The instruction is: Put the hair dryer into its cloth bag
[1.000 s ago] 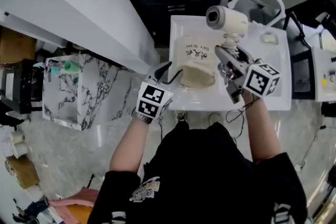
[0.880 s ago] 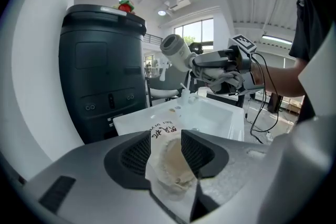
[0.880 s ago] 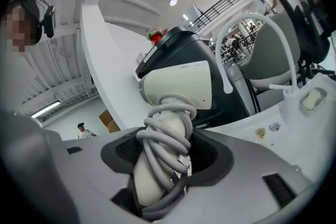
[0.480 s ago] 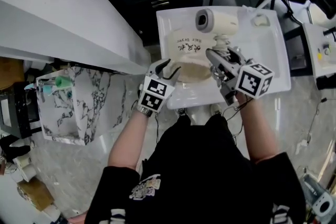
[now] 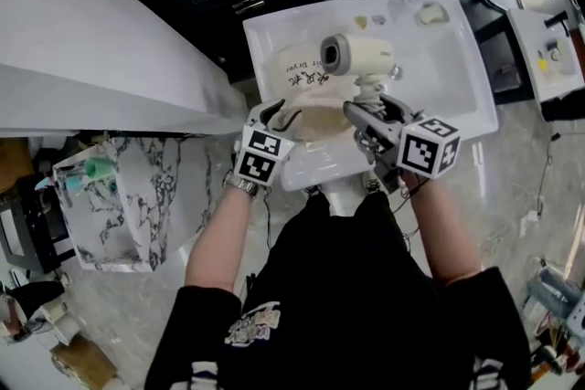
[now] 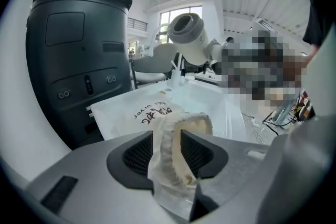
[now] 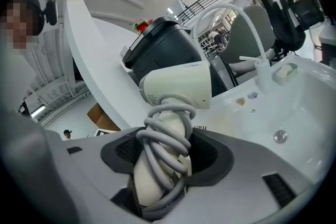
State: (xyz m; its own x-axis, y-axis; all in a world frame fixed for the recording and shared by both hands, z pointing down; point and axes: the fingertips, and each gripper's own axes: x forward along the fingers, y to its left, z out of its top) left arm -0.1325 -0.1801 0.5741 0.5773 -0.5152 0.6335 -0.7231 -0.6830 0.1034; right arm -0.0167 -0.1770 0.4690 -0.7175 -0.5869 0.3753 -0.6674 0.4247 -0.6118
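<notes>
Hair dryer (image 7: 176, 86) in right tool (image 7: 164, 152), above bag (image 5: 292, 73)

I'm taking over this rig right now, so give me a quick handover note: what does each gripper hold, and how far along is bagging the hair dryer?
Left gripper: jaws shut on the gathered rim of the cloth bag, which lies over the white sink.
Right gripper: jaws shut on the cord-wrapped handle of the hair dryer, held just above the bag.
Done: both things gripped.
Left: open the bag's mouth and slide the dryer in; it is not yet inside.
</notes>
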